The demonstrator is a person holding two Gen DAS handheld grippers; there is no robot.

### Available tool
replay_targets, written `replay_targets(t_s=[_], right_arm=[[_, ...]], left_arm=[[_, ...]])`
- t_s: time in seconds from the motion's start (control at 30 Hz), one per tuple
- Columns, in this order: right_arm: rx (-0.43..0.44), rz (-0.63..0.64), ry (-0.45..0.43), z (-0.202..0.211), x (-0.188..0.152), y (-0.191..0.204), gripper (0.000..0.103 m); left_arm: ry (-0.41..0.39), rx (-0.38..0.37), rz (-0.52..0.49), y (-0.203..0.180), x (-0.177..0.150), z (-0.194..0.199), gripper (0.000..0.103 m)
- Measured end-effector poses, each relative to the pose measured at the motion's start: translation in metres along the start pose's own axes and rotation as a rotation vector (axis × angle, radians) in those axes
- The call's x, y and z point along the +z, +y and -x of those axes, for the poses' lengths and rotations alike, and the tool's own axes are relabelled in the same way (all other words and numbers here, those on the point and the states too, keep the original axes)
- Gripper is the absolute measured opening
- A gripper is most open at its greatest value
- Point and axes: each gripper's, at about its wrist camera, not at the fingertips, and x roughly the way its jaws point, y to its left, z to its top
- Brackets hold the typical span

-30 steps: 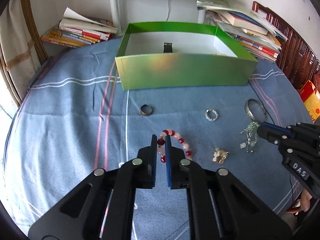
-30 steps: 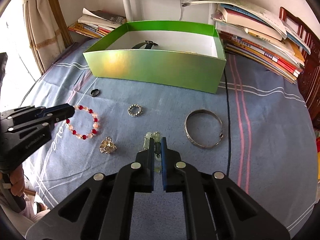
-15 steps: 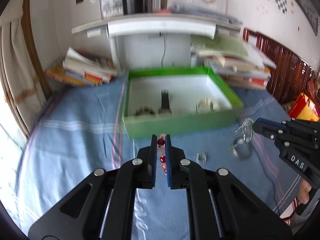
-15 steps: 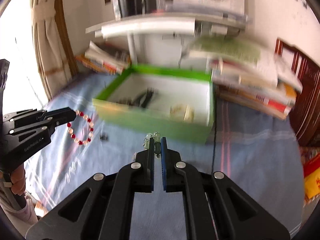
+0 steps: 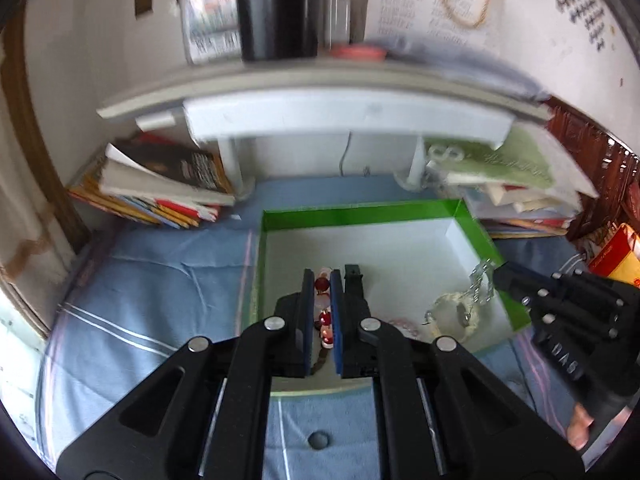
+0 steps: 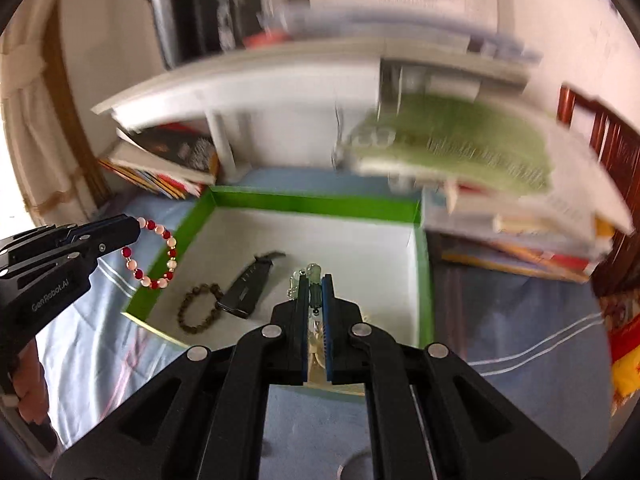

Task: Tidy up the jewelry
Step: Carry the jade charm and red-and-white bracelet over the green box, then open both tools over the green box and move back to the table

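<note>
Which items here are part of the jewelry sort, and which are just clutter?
Job:
- green box
- red and pink bead bracelet, held by left gripper
- pale green chain piece, held by right gripper
- dark bead bracelet in the box
- black strap in the box

Lying about:
- book stacks
- white shelf

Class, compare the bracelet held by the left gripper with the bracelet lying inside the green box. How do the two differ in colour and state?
The red and pink bead bracelet hangs in the air, pinched by the left gripper over the green box edge; the dark bead bracelet lies loose on the box floor. The held one is bright and mixed in colour; the lying one is uniformly dark brown. Both are round strings of beads.
</note>
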Motion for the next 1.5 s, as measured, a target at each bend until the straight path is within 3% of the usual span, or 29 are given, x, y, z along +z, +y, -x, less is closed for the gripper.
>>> replay_targets(t_s=[0.13, 0.27, 0.33, 0.37, 0.4, 0.43, 0.5, 0.57, 0.67, 0.77, 0.9, 1.03, 1.3, 1.5], right_arm=[[0.003, -0.009, 0.051, -0.026, -0.007, 0.006, 0.006], [-0.014, 0.012, 0.039, -0.03, -0.01, 0.014, 0.007], [-0.032, 0.012, 0.014, -0.024, -0.01, 0.014, 0.021], [-0.026, 0.003, 0.01, -0.021, -0.01, 0.012, 0.036], [-0.016, -0.011, 0.003, -0.015, -0.011, 0.01, 0.045], [-0.008, -0.024, -0.005, -0.009, -0.012, 0.007, 0.047], [0.006, -0.035, -0.008, 0.004, -0.015, 0.003, 0.047], [0.012, -0.047, -0.001, 0.017, -0.021, -0.003, 0.047], [0.013, -0.061, 0.007, 0.04, -0.039, -0.016, 0.051], [-0.035, -0.061, 0.027, 0.055, -0.068, -0.032, 0.054], [-0.118, -0.085, 0.11, 0.049, -0.107, -0.054, 0.054], [-0.12, -0.143, 0.183, 0.041, -0.135, -0.071, 0.054], [-0.118, -0.141, 0.205, 0.04, -0.148, -0.07, 0.057], [-0.093, -0.105, 0.209, 0.038, -0.146, -0.058, 0.059]], left_arm=[[0.062, 0.006, 0.008, -0.003, -0.011, -0.035, 0.008], [0.082, 0.031, 0.001, -0.005, -0.018, -0.051, 0.008], [0.073, 0.043, 0.014, -0.002, -0.018, -0.053, 0.009], [0.067, 0.049, 0.02, -0.001, -0.018, -0.052, 0.01], [0.062, 0.049, 0.023, 0.0, -0.018, -0.049, 0.017], [0.055, 0.047, 0.024, 0.0, -0.019, -0.045, 0.023], [0.034, 0.071, 0.027, 0.002, -0.021, -0.035, 0.047], [0.015, 0.084, 0.019, 0.003, -0.025, -0.021, 0.052], [0.001, 0.115, 0.011, 0.006, -0.04, 0.005, 0.067], [0.005, 0.134, 0.016, 0.009, -0.06, 0.023, 0.075], [0.073, 0.093, 0.028, 0.007, -0.1, 0.031, 0.078], [0.153, 0.011, -0.005, -0.012, -0.135, 0.03, 0.08], [0.213, -0.161, -0.17, -0.066, -0.177, 0.04, 0.086], [0.269, -0.095, -0.151, -0.063, -0.184, 0.019, 0.086]])
